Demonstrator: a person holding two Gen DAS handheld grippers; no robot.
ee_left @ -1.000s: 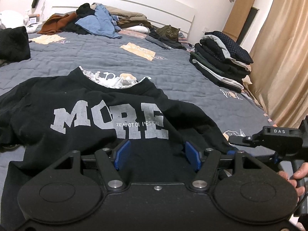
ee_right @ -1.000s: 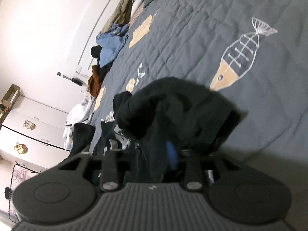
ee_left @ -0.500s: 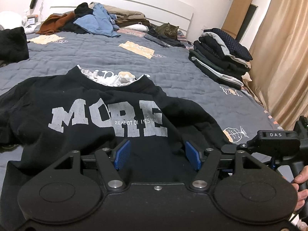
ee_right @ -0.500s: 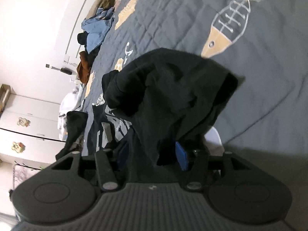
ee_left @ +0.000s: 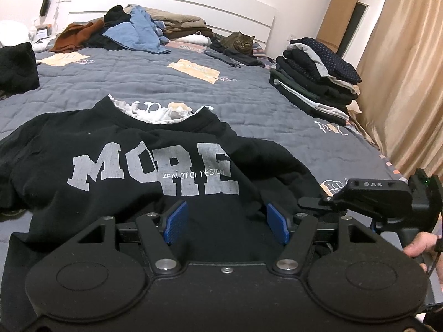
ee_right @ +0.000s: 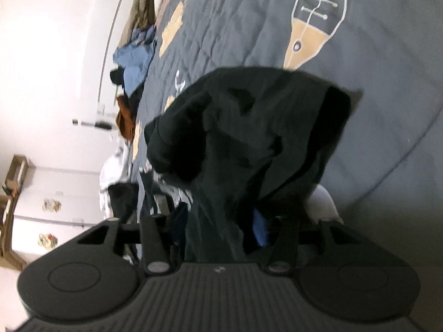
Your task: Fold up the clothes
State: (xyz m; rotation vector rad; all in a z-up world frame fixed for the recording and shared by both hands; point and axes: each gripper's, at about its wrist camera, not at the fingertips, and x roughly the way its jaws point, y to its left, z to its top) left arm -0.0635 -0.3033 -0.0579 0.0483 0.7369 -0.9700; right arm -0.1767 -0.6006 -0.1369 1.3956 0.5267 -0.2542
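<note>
A black T-shirt (ee_left: 116, 149) printed "MORE" in grey lies face up on the grey quilt (ee_left: 249, 96), collar away from me. My left gripper (ee_left: 225, 222) hovers over its lower middle, open, with nothing between the blue pads (ee_left: 175, 222). My right gripper (ee_right: 218, 229) is at the shirt's right sleeve, tilted on its side. A bunched fold of the black sleeve (ee_right: 249, 127) rises in front of it and hangs down between its fingers, which stand apart. In the left wrist view the right gripper (ee_left: 310, 201) sits low at the right, held by a hand (ee_left: 420, 244).
A stack of folded dark clothes (ee_left: 315, 83) stands at the right edge of the bed by the curtain (ee_left: 401, 83). An unfolded pile (ee_left: 133, 30) and a cat (ee_left: 239, 43) lie at the headboard. A black garment (ee_left: 16, 66) sits at the far left.
The right gripper's fingers have spread apart around the sleeve fold, and its view has rolled further sideways. The left gripper has stayed open over the shirt, hardly moving.
</note>
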